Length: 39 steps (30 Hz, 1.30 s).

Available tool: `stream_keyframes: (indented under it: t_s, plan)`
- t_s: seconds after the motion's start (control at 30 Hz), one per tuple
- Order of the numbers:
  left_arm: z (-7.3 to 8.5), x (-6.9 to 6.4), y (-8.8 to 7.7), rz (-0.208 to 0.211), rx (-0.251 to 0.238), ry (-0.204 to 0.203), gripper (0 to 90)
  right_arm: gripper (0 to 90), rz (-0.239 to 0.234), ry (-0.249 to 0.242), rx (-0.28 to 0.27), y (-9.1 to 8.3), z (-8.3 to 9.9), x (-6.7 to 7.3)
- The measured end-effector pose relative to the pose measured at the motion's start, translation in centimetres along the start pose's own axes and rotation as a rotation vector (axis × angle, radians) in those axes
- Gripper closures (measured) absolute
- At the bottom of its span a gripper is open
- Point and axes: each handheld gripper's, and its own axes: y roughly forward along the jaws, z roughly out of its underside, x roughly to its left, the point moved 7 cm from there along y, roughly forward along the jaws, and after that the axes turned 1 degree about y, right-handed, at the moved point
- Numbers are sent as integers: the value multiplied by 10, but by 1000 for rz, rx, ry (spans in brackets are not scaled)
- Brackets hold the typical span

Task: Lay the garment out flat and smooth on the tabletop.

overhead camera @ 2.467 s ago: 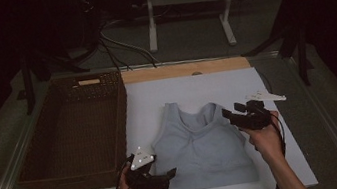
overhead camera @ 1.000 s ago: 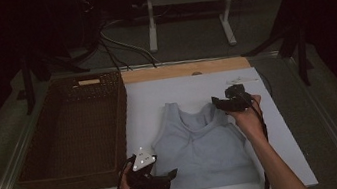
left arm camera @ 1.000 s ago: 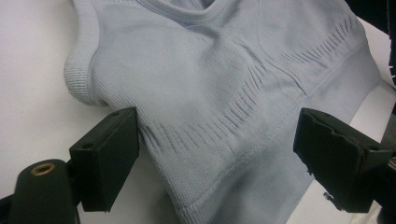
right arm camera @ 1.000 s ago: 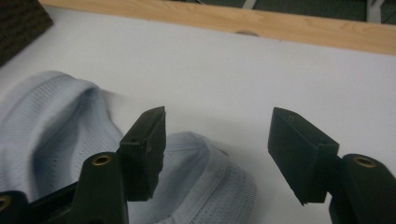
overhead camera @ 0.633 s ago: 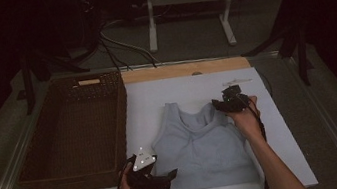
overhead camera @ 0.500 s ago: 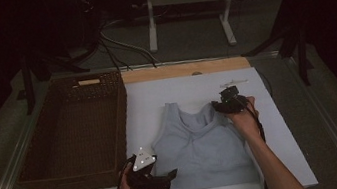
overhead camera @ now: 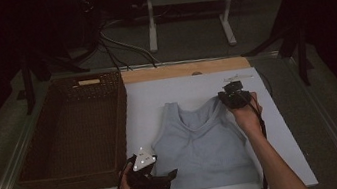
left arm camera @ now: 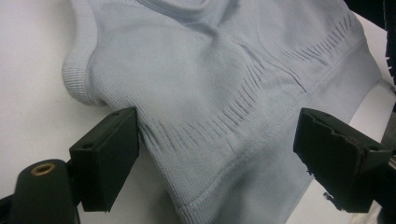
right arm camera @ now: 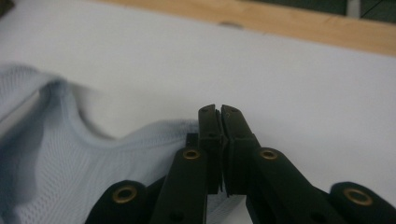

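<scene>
1. While I watch from the high view, the pale blue tank top [overhead camera: 202, 145] lies spread flat on the white table sheet [overhead camera: 156, 96], neck toward the far edge and hem toward me.
2. My right gripper [overhead camera: 234, 99] sits at the garment's far right shoulder strap, hand behind it, cable trailing along the forearm.
3. Its jaws have just been closing, and in the right gripper view the right gripper [right arm camera: 219, 140] shows both black jaws pressed together with hardly a slit between them.
4. The strap's edge [right arm camera: 154, 133] runs up to the left jaw and passes beneath it (whether cloth is truly pinched between the pads, I cannot tell, since the jaws hide the contact).
5. My left gripper [overhead camera: 161, 179] rests at the near left corner of the top, by the hem, its grey three-cornered plate facing up.
6. From the left gripper view the left gripper [left arm camera: 215, 154] has its jaws spread wide, one on each side of the ribbed hem [left arm camera: 224, 186]; the left pad touches the fabric's fold, the right pad stands clear above it.
7. A brown wicker basket [overhead camera: 34, 160] stands just beside the sheet on the left, well apart from both grippers.
8. Beyond the sheet's far edge runs a strip of bare wooden board [overhead camera: 183, 69].
</scene>
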Motion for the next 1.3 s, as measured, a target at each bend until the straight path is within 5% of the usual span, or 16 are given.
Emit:
stream_keyframes:
  t_s: [0.2, 0.37, 0.63, 0.83, 1.3]
  plan:
    - [0, 0, 0, 1, 1, 0, 162, 886, 48, 24, -35, -6, -9, -10]
    - [0, 0, 0, 1, 1, 0, 162, 871, 29, 13, -23, -5, -10, -7]
    - [-1, 1, -1, 0, -5, -1, 162, 492, -22, 20, -23, -10, -3, 1]
    - [-1, 0, -1, -3, -7, 0, 162, 343, -42, 14, -5, -14, 8, 6]
    - [-1, 2, -1, -7, -11, -1, 162, 287, -80, -18, 5, -38, 34, 23]
